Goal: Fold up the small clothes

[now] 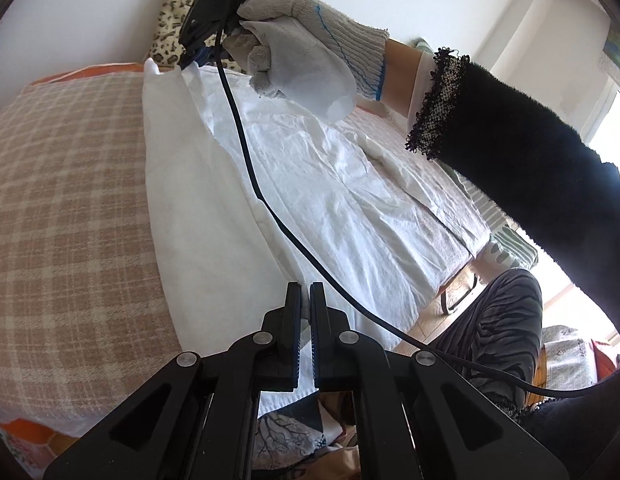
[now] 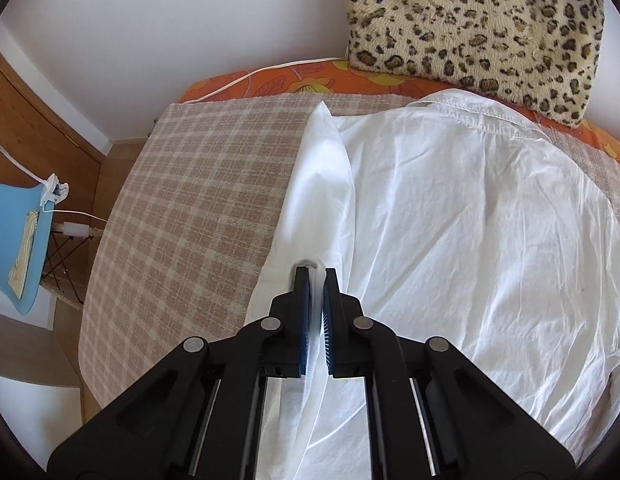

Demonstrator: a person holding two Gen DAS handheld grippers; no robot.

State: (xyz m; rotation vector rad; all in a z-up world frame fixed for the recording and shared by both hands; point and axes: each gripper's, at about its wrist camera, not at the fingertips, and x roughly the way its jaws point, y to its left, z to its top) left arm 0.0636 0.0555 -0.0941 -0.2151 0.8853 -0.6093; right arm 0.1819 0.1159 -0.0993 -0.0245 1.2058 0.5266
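A white shirt (image 2: pixel 470 216) lies spread on a beige checked blanket (image 2: pixel 190 184), with its left edge lifted into a raised fold (image 2: pixel 322 160). My right gripper (image 2: pixel 317 276) is shut on that white edge near the collar end. In the left wrist view the same shirt (image 1: pixel 310 184) lies on the blanket (image 1: pixel 62 216). My left gripper (image 1: pixel 305 292) is shut on the shirt's edge at the near end. The right gripper (image 1: pixel 198 52), held by a gloved hand (image 1: pixel 306 44), pinches the far end of the same edge.
A leopard-print cushion (image 2: pixel 478 24) sits at the head of the bed, on an orange flowered sheet (image 2: pixel 294 80). A black cable (image 1: pixel 270 208) hangs across the shirt. A blue chair (image 2: pixel 14 240) with a cloth on it stands at the left. The person's patterned leg (image 1: pixel 498 320) is at the right.
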